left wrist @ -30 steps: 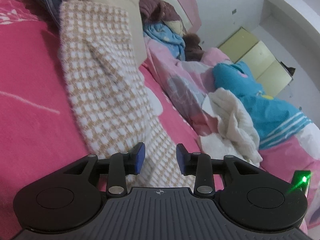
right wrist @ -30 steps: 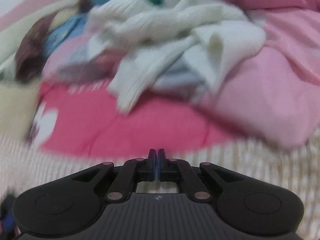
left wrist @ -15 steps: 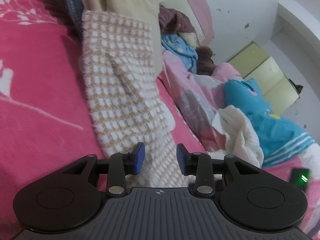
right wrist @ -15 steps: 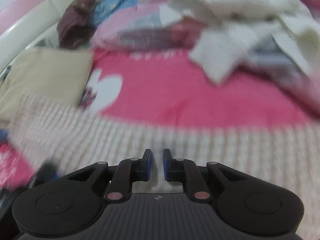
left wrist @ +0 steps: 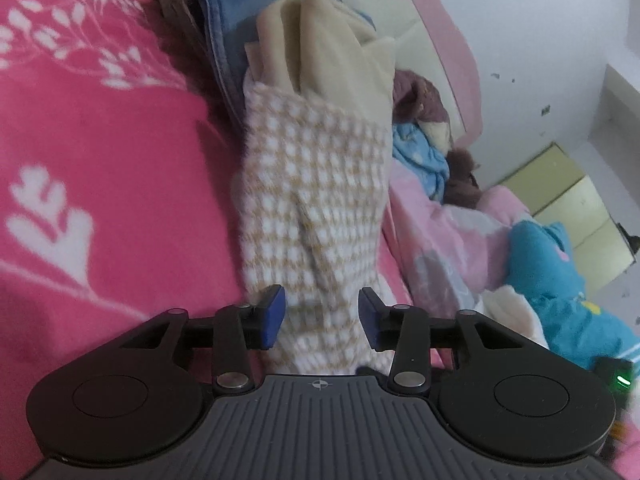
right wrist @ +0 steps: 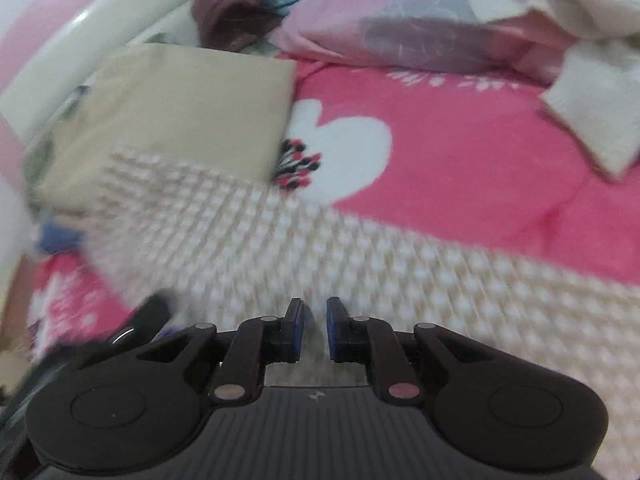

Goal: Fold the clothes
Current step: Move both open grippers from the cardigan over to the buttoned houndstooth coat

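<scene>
A tan and white checked knit garment (left wrist: 316, 208) lies in a long folded strip on the pink bedspread (left wrist: 100, 184). My left gripper (left wrist: 321, 316) is open just above its near end, one blue pad on each side of the cloth. In the right wrist view the same checked garment (right wrist: 320, 248) stretches across the bed, blurred. My right gripper (right wrist: 314, 328) hovers over it, open by a narrow gap, with nothing between its fingers. Its far end rests against a folded beige garment (right wrist: 176, 112).
Folded beige cloth (left wrist: 332, 52) and blue denim (left wrist: 240, 20) are stacked beyond the checked piece. A cream knit (right wrist: 592, 92), a pink quilt (right wrist: 400, 28), a brown garment (right wrist: 232, 12) and a blue plush toy (left wrist: 560, 280) crowd the bed's far side. A white wall (left wrist: 540, 20) stands behind.
My right gripper went from shut to open by a narrow gap and swung left over the checked garment. The left gripper stayed open and moved forward along the strip.
</scene>
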A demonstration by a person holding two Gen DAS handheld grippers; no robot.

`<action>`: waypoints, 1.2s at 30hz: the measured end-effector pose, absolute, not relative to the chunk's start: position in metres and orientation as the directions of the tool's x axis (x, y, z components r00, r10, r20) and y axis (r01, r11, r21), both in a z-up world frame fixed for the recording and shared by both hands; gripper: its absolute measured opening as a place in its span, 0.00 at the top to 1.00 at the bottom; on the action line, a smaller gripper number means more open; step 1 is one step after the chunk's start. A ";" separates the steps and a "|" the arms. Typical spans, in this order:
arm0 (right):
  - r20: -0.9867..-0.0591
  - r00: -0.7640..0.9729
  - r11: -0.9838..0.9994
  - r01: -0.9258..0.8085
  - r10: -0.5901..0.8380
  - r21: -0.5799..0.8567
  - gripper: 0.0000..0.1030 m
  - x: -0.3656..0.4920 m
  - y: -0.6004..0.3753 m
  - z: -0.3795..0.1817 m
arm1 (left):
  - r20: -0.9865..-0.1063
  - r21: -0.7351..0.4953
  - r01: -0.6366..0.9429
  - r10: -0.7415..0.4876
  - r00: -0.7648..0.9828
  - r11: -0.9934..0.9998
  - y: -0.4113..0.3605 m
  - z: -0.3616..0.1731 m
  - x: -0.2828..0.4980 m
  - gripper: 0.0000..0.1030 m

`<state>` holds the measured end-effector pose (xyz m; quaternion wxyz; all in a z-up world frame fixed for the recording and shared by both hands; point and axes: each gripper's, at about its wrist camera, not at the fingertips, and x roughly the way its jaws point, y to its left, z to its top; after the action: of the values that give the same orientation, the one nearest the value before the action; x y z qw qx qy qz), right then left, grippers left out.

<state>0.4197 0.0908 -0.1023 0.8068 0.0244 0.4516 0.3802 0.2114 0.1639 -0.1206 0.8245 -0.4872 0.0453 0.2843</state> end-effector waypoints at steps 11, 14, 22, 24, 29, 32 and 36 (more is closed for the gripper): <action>-0.678 0.180 0.613 -0.630 0.713 0.477 0.80 0.413 0.115 -0.089 | -0.351 -0.802 -0.517 0.463 0.814 0.300 0.170 -0.117 0.197 0.60; -0.671 0.184 0.620 -0.608 0.718 0.497 0.83 0.430 0.122 -0.097 | -0.349 -0.793 -0.523 0.470 0.810 0.313 0.166 -0.116 0.196 0.60; -0.605 0.492 0.778 -0.431 0.627 0.456 0.77 0.416 -0.005 -0.033 | -0.341 -0.763 -0.533 0.472 0.813 0.366 0.159 -0.108 0.200 0.57; -0.576 0.555 0.799 -0.375 0.600 0.471 0.76 0.390 -0.070 -0.002 | -0.337 -0.753 -0.534 0.471 0.815 0.385 0.157 -0.104 0.201 0.56; -0.499 0.726 0.840 -0.202 0.474 0.504 0.76 0.272 -0.224 0.081 | -0.327 -0.726 -0.536 0.470 0.820 0.430 0.152 -0.095 0.205 0.54; -0.424 0.825 0.849 -0.121 0.375 0.514 0.76 0.177 -0.294 0.134 | -0.321 -0.709 -0.537 0.470 0.822 0.456 0.149 -0.090 0.207 0.52; -0.315 0.922 0.852 -0.028 0.224 0.523 0.71 0.029 -0.366 0.208 | -0.313 -0.685 -0.538 0.468 0.826 0.491 0.145 -0.083 0.209 0.48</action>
<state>0.0286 -0.3656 0.2079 0.9441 0.2641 0.1855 0.0668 0.2093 0.1451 -0.0830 0.8623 -0.4117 0.0423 0.2916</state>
